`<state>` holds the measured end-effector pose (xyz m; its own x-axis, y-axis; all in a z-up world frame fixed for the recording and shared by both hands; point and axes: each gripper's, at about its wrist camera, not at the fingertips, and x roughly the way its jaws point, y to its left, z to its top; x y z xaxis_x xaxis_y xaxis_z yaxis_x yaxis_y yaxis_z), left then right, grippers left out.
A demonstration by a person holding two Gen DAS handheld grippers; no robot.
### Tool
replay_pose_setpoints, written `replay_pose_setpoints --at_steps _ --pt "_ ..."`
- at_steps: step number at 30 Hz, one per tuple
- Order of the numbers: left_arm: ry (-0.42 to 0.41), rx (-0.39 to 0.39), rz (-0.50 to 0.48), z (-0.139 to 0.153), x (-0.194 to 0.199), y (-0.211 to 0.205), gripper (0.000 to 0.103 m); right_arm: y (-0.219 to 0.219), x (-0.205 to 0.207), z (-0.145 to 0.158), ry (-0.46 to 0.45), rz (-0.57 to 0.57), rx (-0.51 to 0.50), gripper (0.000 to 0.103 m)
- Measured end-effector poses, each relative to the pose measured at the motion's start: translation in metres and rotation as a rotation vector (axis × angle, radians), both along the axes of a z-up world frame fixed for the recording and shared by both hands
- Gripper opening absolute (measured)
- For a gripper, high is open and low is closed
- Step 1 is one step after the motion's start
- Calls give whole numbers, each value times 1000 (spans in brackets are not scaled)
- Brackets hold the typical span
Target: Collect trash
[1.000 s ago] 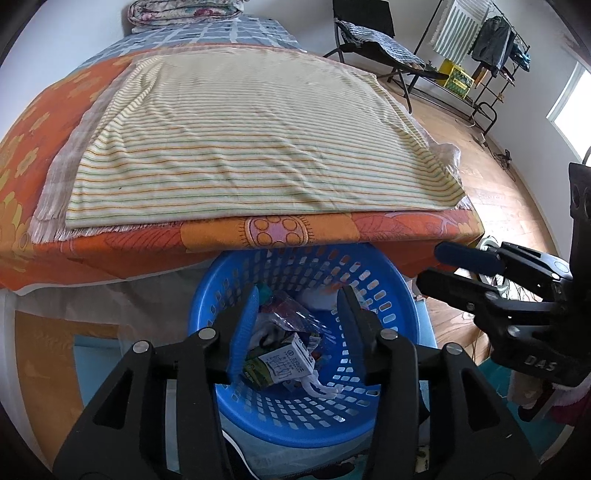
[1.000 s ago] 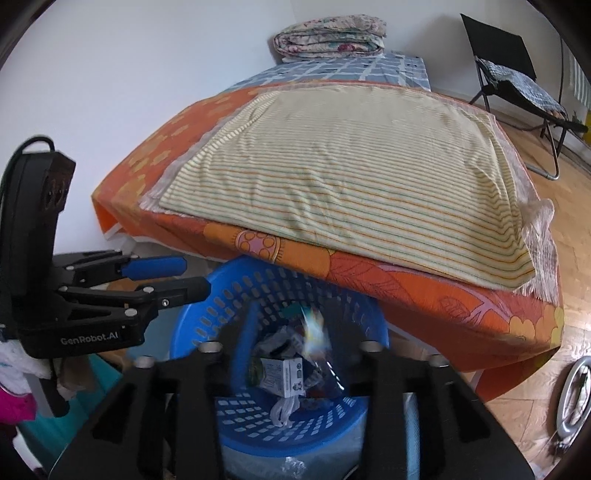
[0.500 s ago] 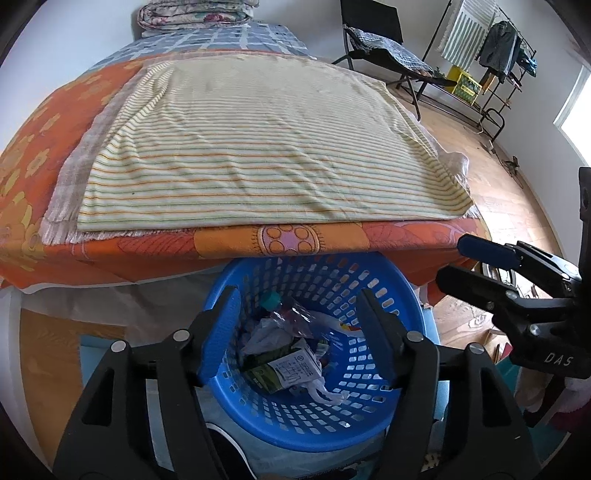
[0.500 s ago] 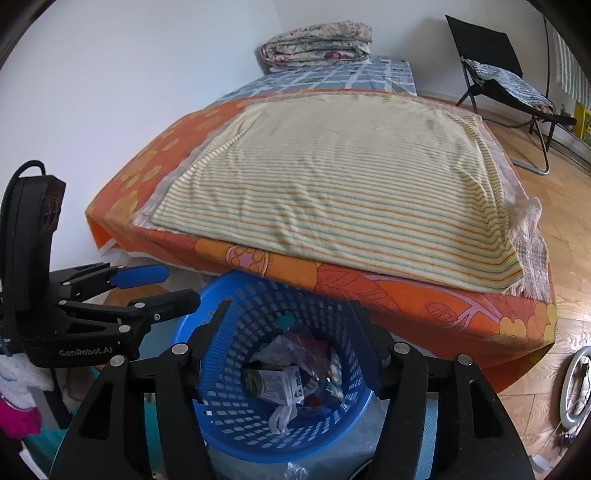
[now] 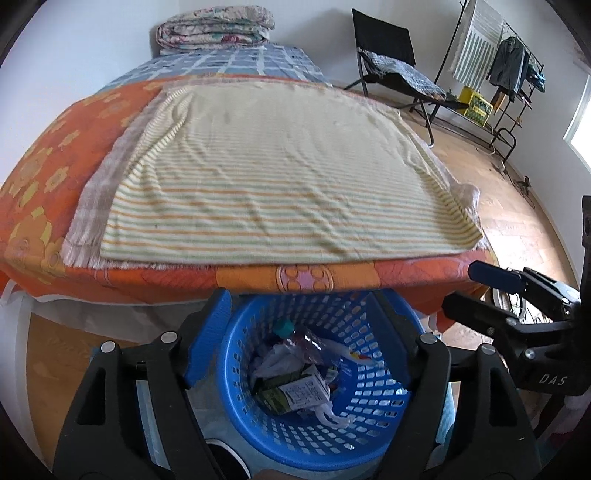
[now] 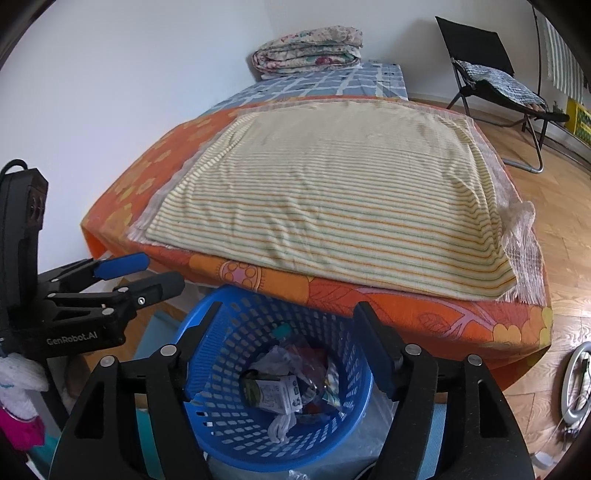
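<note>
Left wrist view first: our left gripper (image 5: 299, 332) hangs over the round blue perforated plastic basket (image 5: 369, 439), its jaws opening and already wide, with nothing pinched between the blue pads; the trash seen between them lies lower down, inside the basket. In the right wrist view our right gripper (image 6: 284, 332) hovers over the same basket (image 6: 229, 435), jaws likewise opening, likewise empty.

Directly below both grippers, at the bottom of the basket, sits the collected trash: a small white and green printed carton (image 5: 299, 393), crumpled white paper or tissue (image 5: 273, 365), a clear crinkled plastic wrapper (image 5: 303, 341), a teal bottle cap or small bottle top (image 5: 284, 326), and a white twisted strip (image 5: 328, 415). All of it rests inside the basket's wall, none on the rim.

Just ahead of the grippers the orange patterned bed sheet (image 5: 184, 280) hangs over the mattress edge, touching or nearly touching the basket's far rim. Beyond that lies the cream striped blanket (image 5: 280, 192), flat and bare of litter as far as we can see. Farther still are a folded floral quilt (image 5: 214, 31) and a black folding chair (image 5: 388, 62).

We judge the collecting largely done: pieces are in the basket and both grippers are free. Anything left would be off the bed, out of these views; we cannot tell.
</note>
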<state>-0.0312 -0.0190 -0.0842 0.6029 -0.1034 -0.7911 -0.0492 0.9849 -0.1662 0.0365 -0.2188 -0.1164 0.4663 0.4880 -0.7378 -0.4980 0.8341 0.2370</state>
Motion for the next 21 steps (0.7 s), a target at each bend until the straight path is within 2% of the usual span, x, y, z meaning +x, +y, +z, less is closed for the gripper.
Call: replay_pose_setpoints --at_steps 9,16,21 --pt "-73 -7 40 24 11 5 82 -4 16 12 -2 -33 37 71" --pt "-131 -31 64 48 23 9 84 -4 26 28 -51 -42 55 72" --pt "-169 -40 73 64 30 11 84 -5 34 42 -95 -50 78 77"
